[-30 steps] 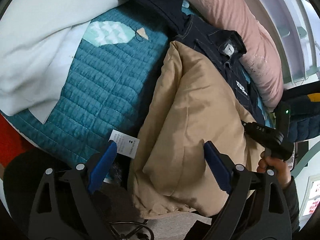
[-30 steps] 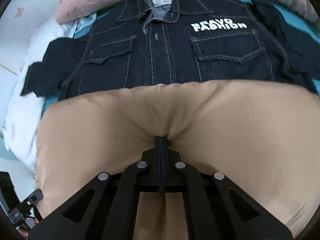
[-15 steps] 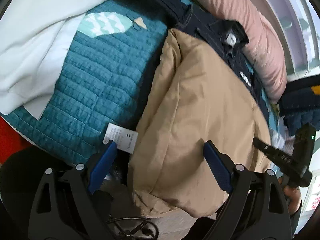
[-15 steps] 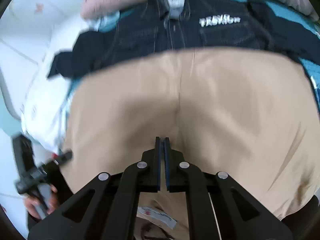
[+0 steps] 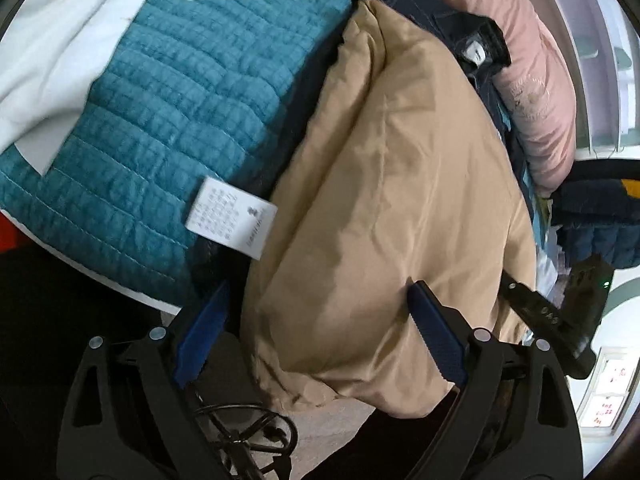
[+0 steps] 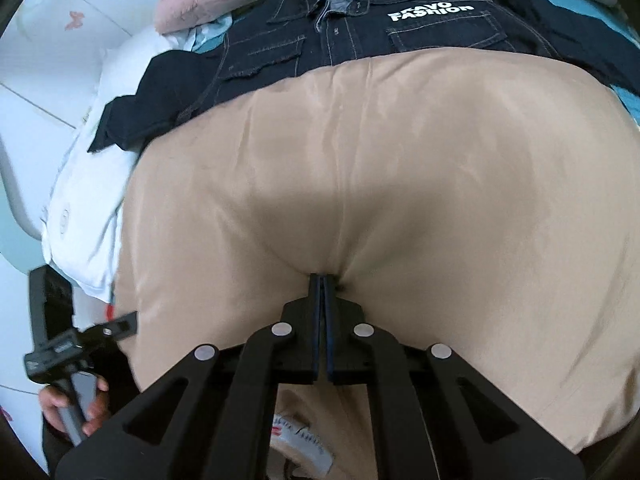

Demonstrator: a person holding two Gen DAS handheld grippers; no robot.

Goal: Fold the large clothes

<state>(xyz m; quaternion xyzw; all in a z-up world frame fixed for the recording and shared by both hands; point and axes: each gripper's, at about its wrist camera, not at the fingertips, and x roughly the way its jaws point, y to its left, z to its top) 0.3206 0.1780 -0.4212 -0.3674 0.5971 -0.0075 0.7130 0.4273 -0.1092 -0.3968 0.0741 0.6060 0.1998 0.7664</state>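
Observation:
A tan padded garment [image 5: 384, 208] lies folded over a dark denim jacket [image 6: 340, 36] on the bed. My right gripper [image 6: 323, 280] is shut on a pinch of the tan fabric [image 6: 360, 168] at its near edge; it also shows in the left wrist view [image 5: 536, 312] at the garment's right side. My left gripper [image 5: 316, 312] is open, its blue pads on either side of the garment's near corner, nothing between them gripped. It shows at the lower left of the right wrist view [image 6: 120, 326]. A white care label [image 5: 231, 218] sticks out at the garment's left edge.
A teal quilt [image 5: 168, 92] covers the bed, with a white duvet [image 5: 56, 40] at the left and a pink pillow [image 5: 532, 76] at the far side. A dark puffer jacket [image 5: 596, 216] lies at the right. A black cable [image 5: 248, 436] sits on the floor below.
The right gripper, still pinching the tan fabric, pulled back toward the bed's near edge. The left gripper moved closer in over the garment's near corner and stayed open.

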